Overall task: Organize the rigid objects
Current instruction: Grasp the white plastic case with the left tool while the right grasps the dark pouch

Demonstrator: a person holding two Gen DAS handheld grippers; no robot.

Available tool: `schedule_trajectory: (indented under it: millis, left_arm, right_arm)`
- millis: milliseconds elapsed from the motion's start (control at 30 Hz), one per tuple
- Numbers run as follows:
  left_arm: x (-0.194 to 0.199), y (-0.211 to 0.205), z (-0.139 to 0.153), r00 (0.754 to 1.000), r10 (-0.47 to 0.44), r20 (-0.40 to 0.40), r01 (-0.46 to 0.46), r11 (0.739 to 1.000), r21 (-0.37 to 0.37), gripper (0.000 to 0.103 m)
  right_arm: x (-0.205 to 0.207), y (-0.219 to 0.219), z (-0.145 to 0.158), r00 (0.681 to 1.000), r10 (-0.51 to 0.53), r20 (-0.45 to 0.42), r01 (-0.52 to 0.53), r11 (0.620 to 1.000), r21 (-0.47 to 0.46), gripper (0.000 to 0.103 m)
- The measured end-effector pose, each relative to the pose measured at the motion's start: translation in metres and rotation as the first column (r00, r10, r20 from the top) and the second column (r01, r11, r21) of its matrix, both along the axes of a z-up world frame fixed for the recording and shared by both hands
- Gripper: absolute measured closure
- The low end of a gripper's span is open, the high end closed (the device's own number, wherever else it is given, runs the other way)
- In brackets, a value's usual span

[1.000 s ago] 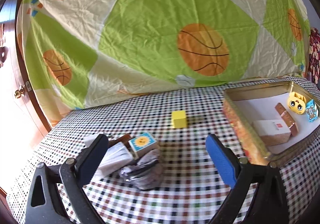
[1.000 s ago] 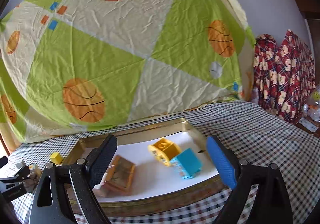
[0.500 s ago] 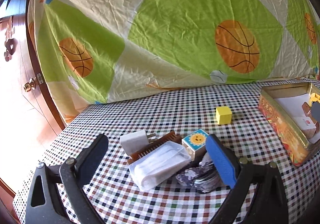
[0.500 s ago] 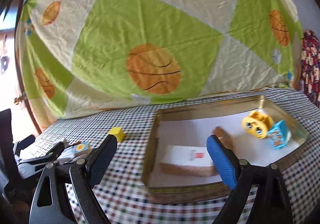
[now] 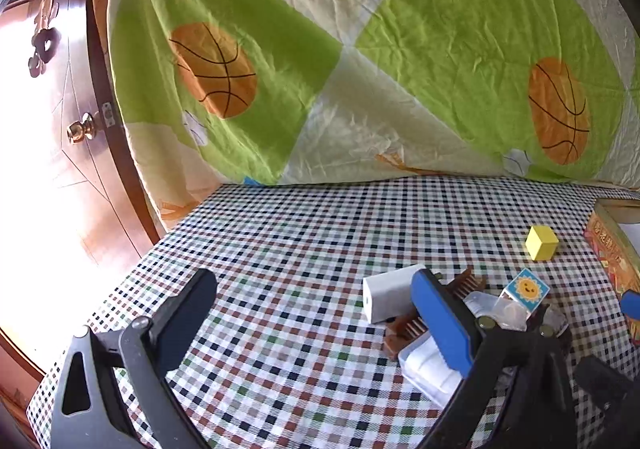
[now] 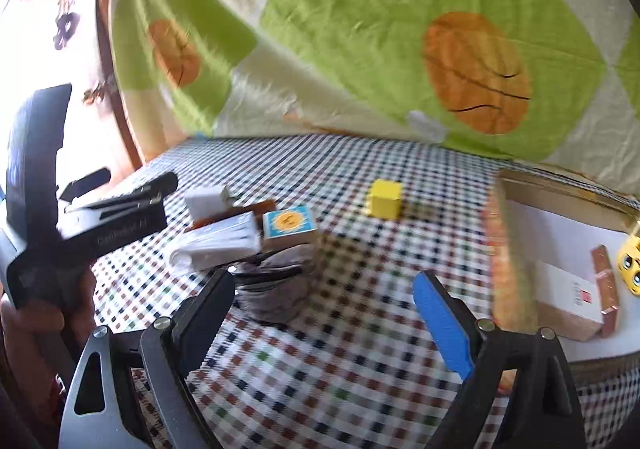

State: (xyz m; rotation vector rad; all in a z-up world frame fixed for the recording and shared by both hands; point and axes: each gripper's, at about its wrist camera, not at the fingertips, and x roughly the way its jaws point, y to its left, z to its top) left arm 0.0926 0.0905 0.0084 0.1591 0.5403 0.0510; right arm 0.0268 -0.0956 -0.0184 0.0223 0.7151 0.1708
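Both grippers, left gripper point(image 5: 316, 307) and right gripper point(image 6: 324, 303), have fingers wide open and empty, so the yellow cube point(image 6: 385, 198), mid-frame, looks next for the tin tray point(image 6: 506, 249).

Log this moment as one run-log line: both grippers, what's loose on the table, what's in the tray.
left gripper: open, empty | right gripper: open, empty | loose: yellow cube, sun block | tray: white box, yellow toy

Checked tablecloth point(image 5: 304, 257), green and cream sheet with basketballs point(image 5: 360, 61) hung behind it, wooden door point(image 5: 76, 185) with brass knob point(image 5: 80, 132), perhaps flower-shaped ornament point(image 5: 42, 51)
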Motion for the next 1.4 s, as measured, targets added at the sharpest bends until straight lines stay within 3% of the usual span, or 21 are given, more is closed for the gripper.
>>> schedule_trajectory:
  millis: [167,200,367,400,600,700,867,933,1033,1233,1300,1367,1400]
  left_arm:
    - [0.001,0.008,0.002,0.999,-0.025,-0.02,0.024,0.998,-0.053,0.004]
    - [0.0,0.008,0.003,0.999,-0.031,-0.021,0.029,0.998,-0.055,0.004]
    - [-0.003,0.0,0.002,0.998,-0.063,-0.023,0.062,0.998,-0.019,0.004]
    - [-0.003,-0.001,0.002,0.997,-0.069,-0.021,0.069,0.998,-0.014,0.004]
    - [-0.006,-0.008,-0.002,0.984,-0.167,-0.066,0.165,0.986,-0.033,0.003]
    - [-0.013,-0.019,-0.002,0.959,-0.273,-0.076,0.271,0.962,-0.03,0.003]
    - [-0.031,-0.041,-0.003,0.891,-0.446,-0.086,0.449,0.894,0.009,0.001]
    - [-0.036,-0.053,-0.009,0.865,-0.487,-0.118,0.494,0.868,0.037,0.001]
    - [-0.037,-0.067,-0.017,0.848,-0.504,-0.168,0.522,0.848,0.094,0.001]
    - [-0.013,-0.057,-0.027,0.861,-0.441,-0.254,0.46,0.888,0.018,0.001]
    - [-0.006,-0.056,-0.032,0.855,-0.43,-0.29,0.447,0.895,-0.007,0.007]
    - [0.001,-0.057,-0.036,0.84,-0.437,-0.322,0.448,0.893,-0.043,0.025]
    - [0.005,-0.059,-0.039,0.833,-0.435,-0.342,0.443,0.894,-0.059,0.026]
  right_arm:
    - [0.026,0.024,-0.014,0.995,0.027,-0.092,-0.031,0.999,-0.041,0.017]
    - [0.031,0.027,-0.017,0.993,0.023,-0.111,-0.029,0.998,-0.051,0.021]
    - [0.045,0.034,-0.027,0.985,0.025,-0.171,-0.037,0.997,-0.07,0.025]
    - [0.047,0.035,-0.03,0.982,0.031,-0.185,-0.044,0.997,-0.068,0.03]
    - [0.041,0.018,-0.028,0.985,0.028,-0.168,-0.024,0.999,0.025,0.031]
    - [0.028,0.004,-0.019,0.994,-0.007,-0.108,0.011,0.999,0.031,0.031]
    - [0.01,-0.022,-0.01,0.997,-0.064,-0.034,0.065,0.998,0.017,0.031]
    - [0.007,-0.03,-0.008,0.996,-0.084,-0.015,0.084,0.996,0.01,0.031]
    - [0.008,-0.035,-0.008,0.995,-0.098,-0.02,0.099,0.995,0.02,0.031]
    - [0.006,-0.039,-0.009,0.994,-0.107,-0.022,0.108,0.994,0.03,0.031]
    - [0.006,-0.038,-0.011,0.994,-0.106,-0.021,0.107,0.994,0.033,0.031]
    - [0.006,-0.037,-0.01,0.994,-0.104,-0.017,0.104,0.994,0.036,0.031]
    - [0.006,-0.037,-0.01,0.995,-0.103,-0.013,0.103,0.994,0.039,0.031]
